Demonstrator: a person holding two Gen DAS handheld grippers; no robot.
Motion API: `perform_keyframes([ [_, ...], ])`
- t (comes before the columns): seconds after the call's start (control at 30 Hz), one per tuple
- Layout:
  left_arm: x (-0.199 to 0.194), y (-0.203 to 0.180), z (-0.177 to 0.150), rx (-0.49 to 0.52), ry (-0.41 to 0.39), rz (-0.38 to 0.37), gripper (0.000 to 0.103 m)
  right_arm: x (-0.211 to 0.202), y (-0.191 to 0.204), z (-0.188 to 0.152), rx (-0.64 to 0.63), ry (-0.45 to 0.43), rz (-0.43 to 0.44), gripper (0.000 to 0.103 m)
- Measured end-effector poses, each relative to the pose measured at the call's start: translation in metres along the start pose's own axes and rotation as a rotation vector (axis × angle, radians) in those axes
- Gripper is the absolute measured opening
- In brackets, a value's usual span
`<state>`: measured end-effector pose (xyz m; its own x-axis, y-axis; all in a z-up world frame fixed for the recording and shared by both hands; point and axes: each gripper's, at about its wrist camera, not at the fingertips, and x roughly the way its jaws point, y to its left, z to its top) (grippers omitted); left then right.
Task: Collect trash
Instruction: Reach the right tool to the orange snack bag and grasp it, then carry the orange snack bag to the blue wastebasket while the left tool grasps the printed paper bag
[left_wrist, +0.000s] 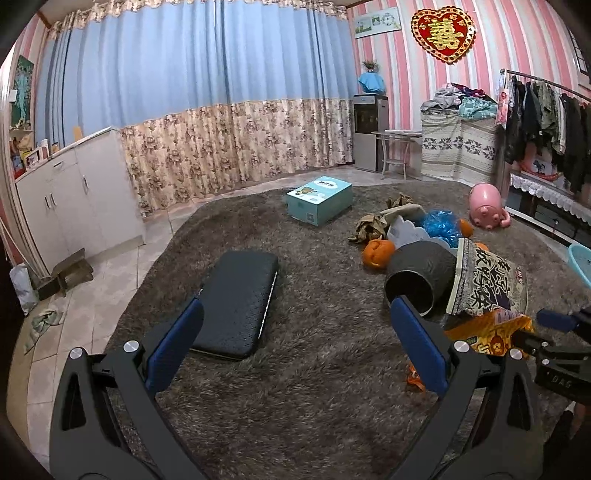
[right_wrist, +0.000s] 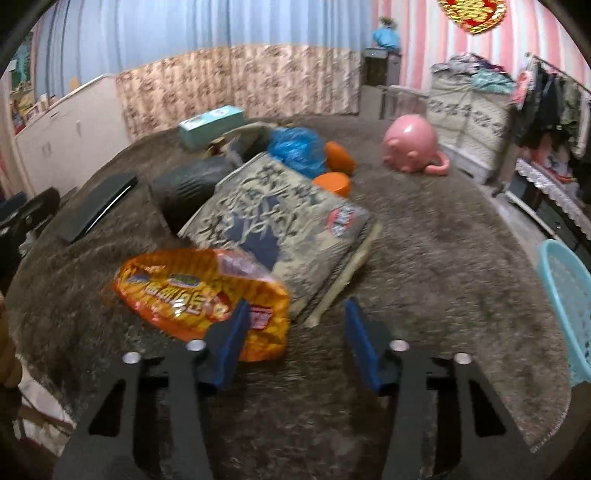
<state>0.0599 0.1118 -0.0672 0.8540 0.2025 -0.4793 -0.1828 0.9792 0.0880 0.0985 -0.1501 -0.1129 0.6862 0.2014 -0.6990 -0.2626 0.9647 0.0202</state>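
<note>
Above the carpet, both grippers, left and right, hover level, fingers spread wide, holding nothing.

Red heart wall ornament: gold double-happiness character "囍". Gripper body at right edge: letters "DAS", partly cut off. Grey cup: large Chinese characters, not legible. Orange wrapper, teal box: print too blurred to read.
</note>
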Motion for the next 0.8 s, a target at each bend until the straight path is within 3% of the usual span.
perform_keyframes([
  [0.13,0.002,-0.001,0.001,-0.009,0.013,-0.001,0.098,0.000,0.002,-0.001,-0.001,-0.001,0.061,0.019],
  [0.27,0.002,-0.008,0.003,-0.005,0.018,-0.001,0.098,-0.011,-0.003,-0.003,0.026,-0.038,0.113,0.008],
  [0.4,-0.001,-0.023,0.003,0.026,0.016,-0.016,0.098,-0.029,-0.019,0.001,0.060,-0.098,0.126,0.006],
  [0.57,0.001,-0.047,0.002,0.038,0.034,-0.074,0.098,-0.060,-0.060,0.011,0.107,-0.176,0.079,0.006],
  [0.8,0.015,-0.096,-0.006,0.075,0.097,-0.163,0.098,-0.083,-0.145,0.014,0.202,-0.216,-0.048,0.006],
])
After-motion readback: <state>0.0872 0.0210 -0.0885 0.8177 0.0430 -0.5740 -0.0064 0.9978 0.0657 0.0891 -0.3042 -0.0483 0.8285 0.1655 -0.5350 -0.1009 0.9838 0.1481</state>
